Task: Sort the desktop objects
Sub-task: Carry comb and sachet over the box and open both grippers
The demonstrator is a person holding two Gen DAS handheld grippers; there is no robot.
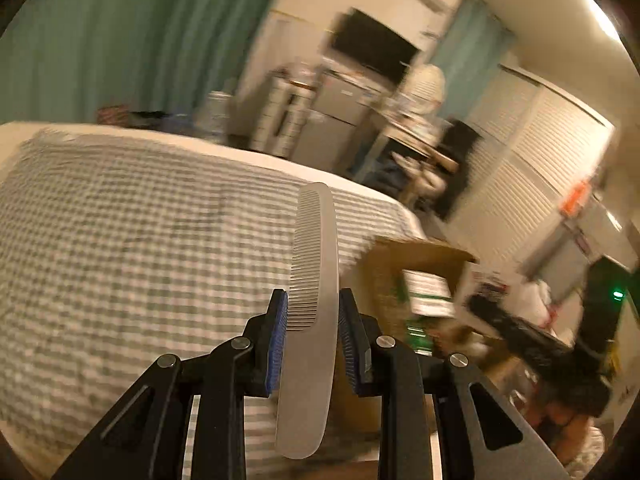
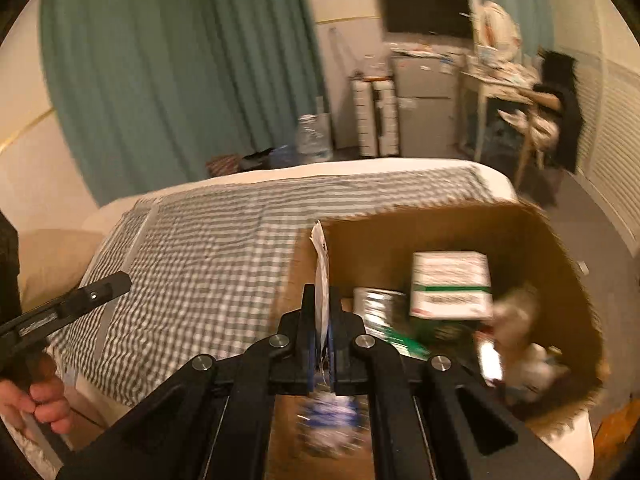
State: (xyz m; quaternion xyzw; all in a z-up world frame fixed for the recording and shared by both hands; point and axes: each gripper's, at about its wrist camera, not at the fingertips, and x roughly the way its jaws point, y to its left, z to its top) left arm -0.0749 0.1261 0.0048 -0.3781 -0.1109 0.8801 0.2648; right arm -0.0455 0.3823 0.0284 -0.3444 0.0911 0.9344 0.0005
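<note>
In the left wrist view, my left gripper is shut on a long grey comb. The comb stands upright between the blue pads, teeth to the left, above the checked bed cover. In the right wrist view, my right gripper is shut on a thin white packet with blue print, seen edge-on. It hangs over the near left corner of an open cardboard box. The box holds a white-and-green carton and several smaller items, blurred.
The cardboard box stands against the right side of the bed. A hand holds the left gripper's body at the far left. Beyond the bed are green curtains, a small fridge, a desk and a chair.
</note>
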